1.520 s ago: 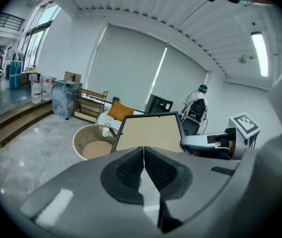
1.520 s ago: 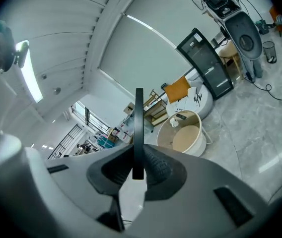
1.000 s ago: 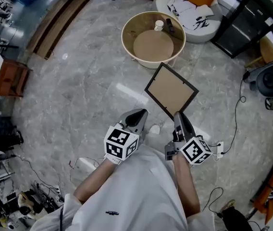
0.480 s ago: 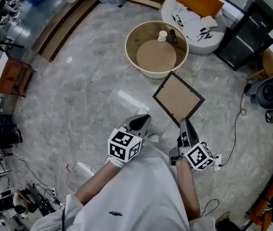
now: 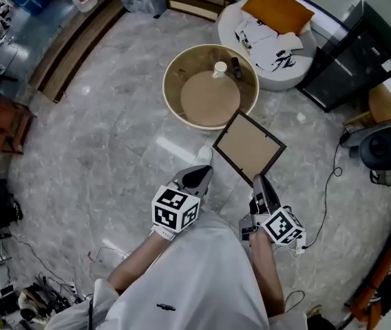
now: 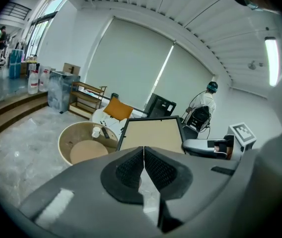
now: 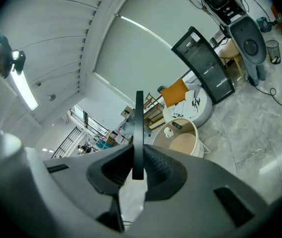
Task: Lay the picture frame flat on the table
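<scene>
Picture frame (image 5: 248, 147) is up off the floor (image 5: 99, 136), pinched by its near corner in the right gripper (image 5: 259, 181) jaws, just beside the round bench (image 5: 167, 81). That bench carries a cup (image 5: 219, 68) and a remote (image 5: 236, 67). Left gripper (image 5: 199, 174) jaws are clenched on nothing.

The picture frame (image 5: 249, 146) has a black rim around a tan board. The round table (image 5: 167, 88) is cream with a brown centre; the floor (image 5: 99, 136) is grey, marble-veined.
</scene>
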A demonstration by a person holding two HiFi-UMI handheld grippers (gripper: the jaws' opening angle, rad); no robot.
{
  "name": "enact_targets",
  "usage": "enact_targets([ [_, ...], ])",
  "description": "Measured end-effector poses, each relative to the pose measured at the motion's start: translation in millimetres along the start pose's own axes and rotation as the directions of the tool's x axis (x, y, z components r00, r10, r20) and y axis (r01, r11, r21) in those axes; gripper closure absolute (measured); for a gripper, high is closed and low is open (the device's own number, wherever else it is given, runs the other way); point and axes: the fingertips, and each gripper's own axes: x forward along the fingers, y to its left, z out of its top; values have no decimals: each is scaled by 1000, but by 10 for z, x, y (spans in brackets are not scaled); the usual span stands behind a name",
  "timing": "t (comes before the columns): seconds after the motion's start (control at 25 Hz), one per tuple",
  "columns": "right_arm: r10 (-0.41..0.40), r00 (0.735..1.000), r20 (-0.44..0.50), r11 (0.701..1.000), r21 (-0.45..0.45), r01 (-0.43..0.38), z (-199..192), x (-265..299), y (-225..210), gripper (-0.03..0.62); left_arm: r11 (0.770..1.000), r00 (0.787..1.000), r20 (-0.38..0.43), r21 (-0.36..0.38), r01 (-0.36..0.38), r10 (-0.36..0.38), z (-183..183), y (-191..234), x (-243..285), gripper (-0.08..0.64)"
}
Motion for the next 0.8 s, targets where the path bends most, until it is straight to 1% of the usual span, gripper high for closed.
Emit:
enact_targets([
  [0.08, -1, 1000, -24, 1000, 14, 1, 122, 331, -10, 534, 1000, 1000, -24, -3, 15, -15, 201, 200, 254, 552],
  [0.24, -34, 998, -57, 999, 27, 35, 419, 959, -31, 533, 999, 996, -76, -8, 44, -45, 689, 593, 770, 552],
  [0.44, -59, 996, -61, 997, 38, 62, 838, 1705, -41, 533, 997, 993, -92, -16, 69, -70, 1319, 1090, 1385, 552],
  [0.6, -82, 993, -80, 995, 55, 86, 1044, 2144, -107, 534, 997, 992, -100, -31, 75, -77, 1624, 1384, 1728, 552],
  [0.8, -87, 990, -114, 993, 63, 95, 1165, 2477, -198, 534, 996, 992, -96, -42, 76, -80, 1831, 1549, 1935, 552],
])
